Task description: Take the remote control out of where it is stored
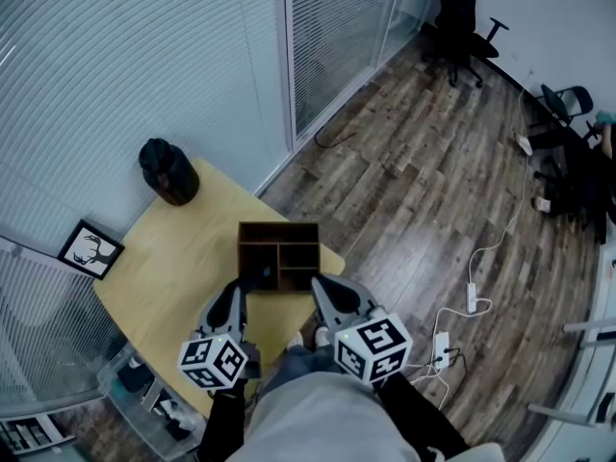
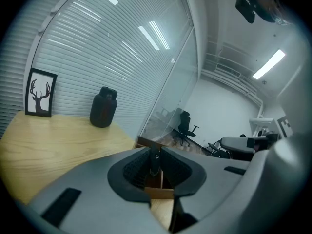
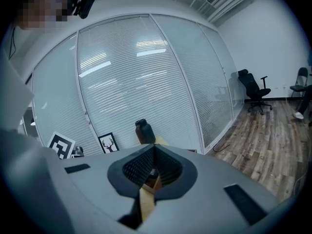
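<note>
Left claw (image 2: 155, 151) is clamped on the remote control (image 2: 155, 164), held edge-on and upright at the near-left compartment of the wooden organizer (image 1: 279, 227); can't tell if it's clear of the box. Right claw (image 3: 154, 147) has jaws together, nothing in them. The organizer sits on the counter (image 1: 183, 248); a dark jar (image 1: 169, 170) stands well apart.

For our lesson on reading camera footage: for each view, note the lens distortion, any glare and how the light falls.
Head view: the light is even and shadows are soft; the blinds bow under the wide lens. Left gripper view: reflections streak the blinds, the ceiling light blows out white, and the corners go black. Right gripper view: the same dark corners; the blinds' frames bend into arcs, with glare patches on the slats.
</note>
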{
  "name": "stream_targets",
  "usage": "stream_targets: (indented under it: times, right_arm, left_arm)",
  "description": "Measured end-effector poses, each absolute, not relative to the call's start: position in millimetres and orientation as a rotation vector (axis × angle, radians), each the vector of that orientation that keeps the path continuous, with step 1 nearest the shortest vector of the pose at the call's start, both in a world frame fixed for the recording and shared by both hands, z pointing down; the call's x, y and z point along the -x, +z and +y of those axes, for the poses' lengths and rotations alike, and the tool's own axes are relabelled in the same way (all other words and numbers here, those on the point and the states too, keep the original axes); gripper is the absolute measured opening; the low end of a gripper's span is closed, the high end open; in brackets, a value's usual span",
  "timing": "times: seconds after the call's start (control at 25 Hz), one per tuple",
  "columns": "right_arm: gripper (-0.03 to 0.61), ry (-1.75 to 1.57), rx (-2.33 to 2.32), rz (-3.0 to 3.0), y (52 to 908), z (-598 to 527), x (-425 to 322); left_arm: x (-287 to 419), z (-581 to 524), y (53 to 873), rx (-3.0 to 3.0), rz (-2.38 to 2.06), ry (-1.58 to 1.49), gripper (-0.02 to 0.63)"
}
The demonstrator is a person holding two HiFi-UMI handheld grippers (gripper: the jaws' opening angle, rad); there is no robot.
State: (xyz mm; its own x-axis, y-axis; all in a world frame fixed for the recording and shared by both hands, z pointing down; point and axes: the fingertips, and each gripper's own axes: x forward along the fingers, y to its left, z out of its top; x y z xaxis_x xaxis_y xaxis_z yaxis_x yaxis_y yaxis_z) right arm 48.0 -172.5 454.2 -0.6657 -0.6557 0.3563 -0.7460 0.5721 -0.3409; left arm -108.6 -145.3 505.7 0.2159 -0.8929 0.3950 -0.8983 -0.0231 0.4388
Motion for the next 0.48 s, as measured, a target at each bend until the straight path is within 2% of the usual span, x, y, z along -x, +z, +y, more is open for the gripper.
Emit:
stream_targets:
  times: [0.48]
  right_arm:
    - [0.003, 0.691, -1.170, -2.615, 453, -168, -49]
  left_arm:
    - [107, -140, 493, -1.906, -1.657, -0.021, 0.071]
